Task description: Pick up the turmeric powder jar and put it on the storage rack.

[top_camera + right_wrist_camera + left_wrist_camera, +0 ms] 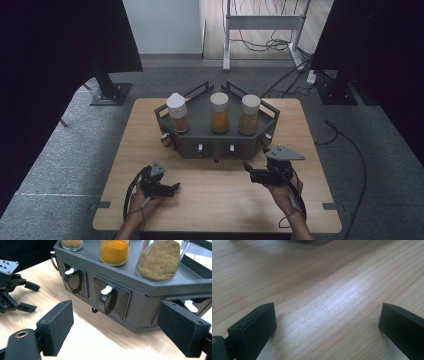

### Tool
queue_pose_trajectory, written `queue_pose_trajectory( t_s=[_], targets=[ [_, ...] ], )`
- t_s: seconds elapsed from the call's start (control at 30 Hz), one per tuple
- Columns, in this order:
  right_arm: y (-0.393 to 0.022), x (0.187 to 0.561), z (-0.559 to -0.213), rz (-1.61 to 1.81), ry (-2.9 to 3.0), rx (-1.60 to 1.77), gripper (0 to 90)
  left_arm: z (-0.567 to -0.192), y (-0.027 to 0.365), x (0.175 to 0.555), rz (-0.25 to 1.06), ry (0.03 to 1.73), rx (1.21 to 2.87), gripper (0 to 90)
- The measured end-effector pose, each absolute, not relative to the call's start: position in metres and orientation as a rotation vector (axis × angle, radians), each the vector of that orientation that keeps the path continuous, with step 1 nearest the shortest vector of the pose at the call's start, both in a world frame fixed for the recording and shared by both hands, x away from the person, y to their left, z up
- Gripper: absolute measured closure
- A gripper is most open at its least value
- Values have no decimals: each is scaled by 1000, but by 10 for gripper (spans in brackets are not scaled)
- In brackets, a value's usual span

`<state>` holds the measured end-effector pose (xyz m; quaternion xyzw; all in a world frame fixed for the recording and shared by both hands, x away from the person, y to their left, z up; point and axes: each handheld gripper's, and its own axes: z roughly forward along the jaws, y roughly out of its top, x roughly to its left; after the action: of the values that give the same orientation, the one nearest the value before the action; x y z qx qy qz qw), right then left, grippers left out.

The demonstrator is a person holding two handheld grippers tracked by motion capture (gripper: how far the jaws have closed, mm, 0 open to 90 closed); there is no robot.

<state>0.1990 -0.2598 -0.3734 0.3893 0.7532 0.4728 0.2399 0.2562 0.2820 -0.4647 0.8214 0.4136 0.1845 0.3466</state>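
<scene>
Rack (200, 102), dark grey, angular, with a raised rail at the back and a faceted front; it stands at the far middle of your wooden table (215, 192), well ahead of both grippers. The front facets carry recessed panels, each with a dark curved piece topped by a small white lever (107, 290); in the right gripper view you see one such lever on the near panel, another (70, 271) to its left and a third (190, 305) partly behind the right jaw. A small black foot (94, 310) shows under the front edge.

Contents, on the top shelf in a row: three clear jars with pale caps. Left jar (177, 113) holds brown powder, middle jar (219, 112) bright orange powder, right jar (249, 114) coarse tan-brown powder. No label or writing is legible on the jars or the rack.

Your right gripper (247, 167) sits just in front of the rack's right front corner, jaws wide apart and holding nothing; that corner shows between them, untouched. Your left gripper (175, 187) lies low over bare table at the near left, jaws likewise spread wide, with nothing but wood grain between them.
</scene>
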Motion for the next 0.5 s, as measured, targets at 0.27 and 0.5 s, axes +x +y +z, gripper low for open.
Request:
queue_pose_trajectory(
  t_s=[0.27, 0.5],
  targets=[
    [-261, 199, -384, 1273, 2074, 1101, 137, -465, 282, 256, 479, 1073, 2131, 12],
    [-262, 199, -394, 1254, 2085, 1125, 140, -465, 282, 256, 480, 1072, 2130, 12]
  ],
)
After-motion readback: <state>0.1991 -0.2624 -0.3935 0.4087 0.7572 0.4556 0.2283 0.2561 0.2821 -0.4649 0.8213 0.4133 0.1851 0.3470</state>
